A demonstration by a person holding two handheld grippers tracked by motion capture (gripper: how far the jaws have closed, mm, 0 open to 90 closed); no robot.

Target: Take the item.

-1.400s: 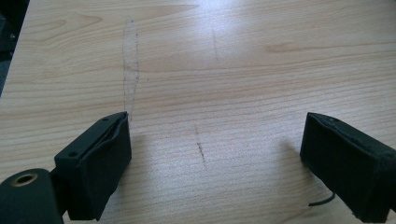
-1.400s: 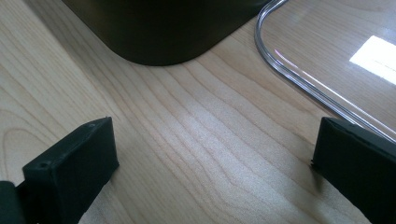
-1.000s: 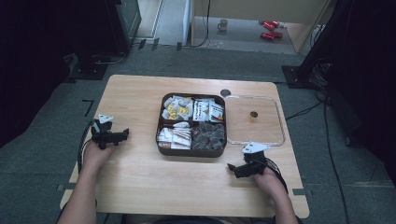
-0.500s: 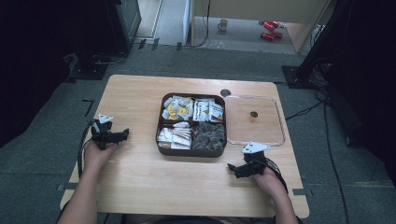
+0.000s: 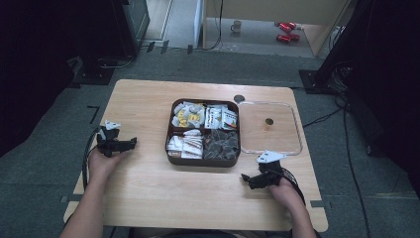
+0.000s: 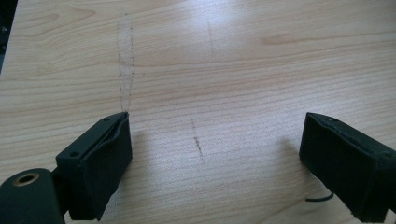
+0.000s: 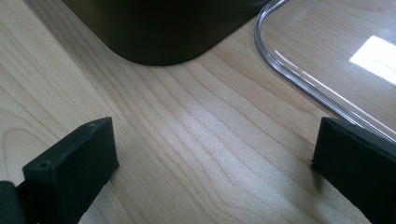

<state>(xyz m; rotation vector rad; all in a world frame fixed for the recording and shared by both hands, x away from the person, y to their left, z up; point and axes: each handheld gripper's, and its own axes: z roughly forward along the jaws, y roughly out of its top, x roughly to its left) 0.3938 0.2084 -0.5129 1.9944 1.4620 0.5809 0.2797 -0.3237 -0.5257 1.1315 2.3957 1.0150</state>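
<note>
A dark brown four-compartment box [image 5: 203, 160] sits mid-table, with yellow and white packets in its far cells, white packets at near left and dark pieces at near right. Its clear lid [image 5: 270, 127] lies flat to the right of it. My left gripper [image 5: 130, 144] rests on the table's left side, open, with bare wood between its jaws [image 6: 212, 158]. My right gripper [image 5: 246, 179] lies near the front right, open, just short of the box corner [image 7: 159, 32] and the lid's rim [image 7: 299, 79].
The wooden table [image 5: 148, 188] has a small round grommet [image 5: 239, 98] behind the box. Black cables trail off both hands. Dark equipment stands on the floor around the table, and a mug [image 5: 236, 25] sits on the floor far back.
</note>
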